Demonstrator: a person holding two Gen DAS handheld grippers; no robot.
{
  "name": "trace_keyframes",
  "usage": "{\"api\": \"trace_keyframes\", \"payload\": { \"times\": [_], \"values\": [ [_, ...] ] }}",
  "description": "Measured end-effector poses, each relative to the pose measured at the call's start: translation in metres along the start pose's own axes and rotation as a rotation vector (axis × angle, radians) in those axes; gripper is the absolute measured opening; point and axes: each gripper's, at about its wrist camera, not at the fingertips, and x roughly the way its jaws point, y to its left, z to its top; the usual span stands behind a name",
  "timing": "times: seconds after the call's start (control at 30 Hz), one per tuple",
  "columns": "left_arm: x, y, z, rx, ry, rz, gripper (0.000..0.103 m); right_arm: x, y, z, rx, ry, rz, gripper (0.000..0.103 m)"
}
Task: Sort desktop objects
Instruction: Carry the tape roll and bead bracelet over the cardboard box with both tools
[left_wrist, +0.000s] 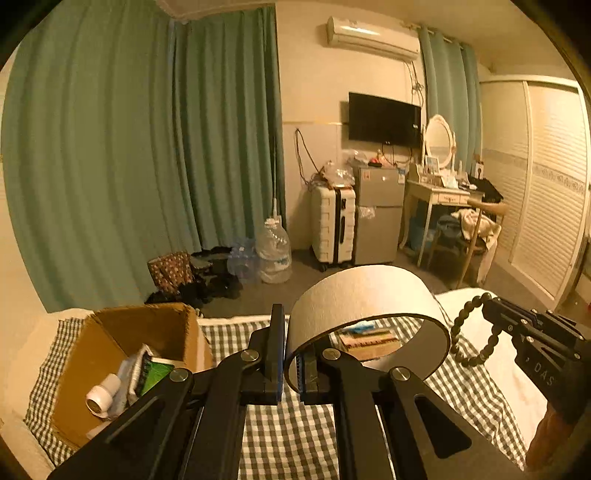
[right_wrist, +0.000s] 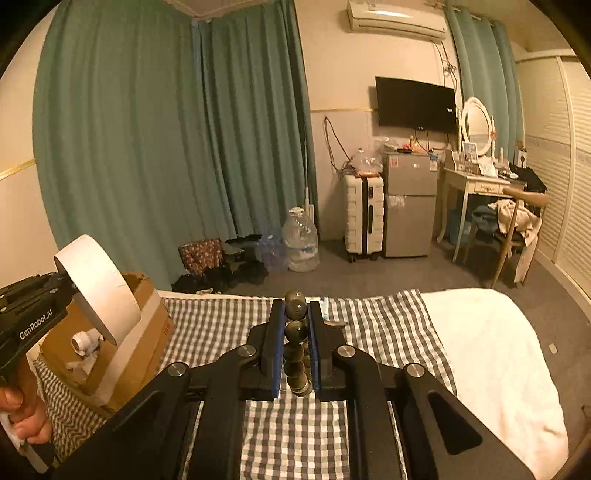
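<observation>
While we carry both items beside the cardboard box (left_wrist: 110, 343), our left claw (left_wrist: 291, 365) pinching the tape roll (left_wrist: 365, 291) wall and our right claw (right_wrist: 296, 350) clamped on the bead bracelet (right_wrist: 295, 332), the thin-gripped roll could twist free short of the box.

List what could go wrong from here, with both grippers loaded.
The left gripper pinches only the thin wall of the tape roll, so the roll could twist or slip before reaching the cardboard box. The bead bracelet in the right gripper hangs loose and might snag.
</observation>
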Motion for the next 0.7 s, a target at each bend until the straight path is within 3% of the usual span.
{"api": "trace_keyframes", "payload": {
  "times": [0.33, 0.7],
  "values": [
    [-0.014, 0.036, 0.004, -0.033, -0.008, 0.023, 0.005, -0.007, 0.035, 0.016, -0.032, -0.022, 0.023, 0.011],
    [-0.042, 0.099, 0.016, -0.05, -0.06, 0.11, 0.005, -0.018, 0.087, 0.032, -0.083, -0.044, 0.102, 0.011]
  ]
}}
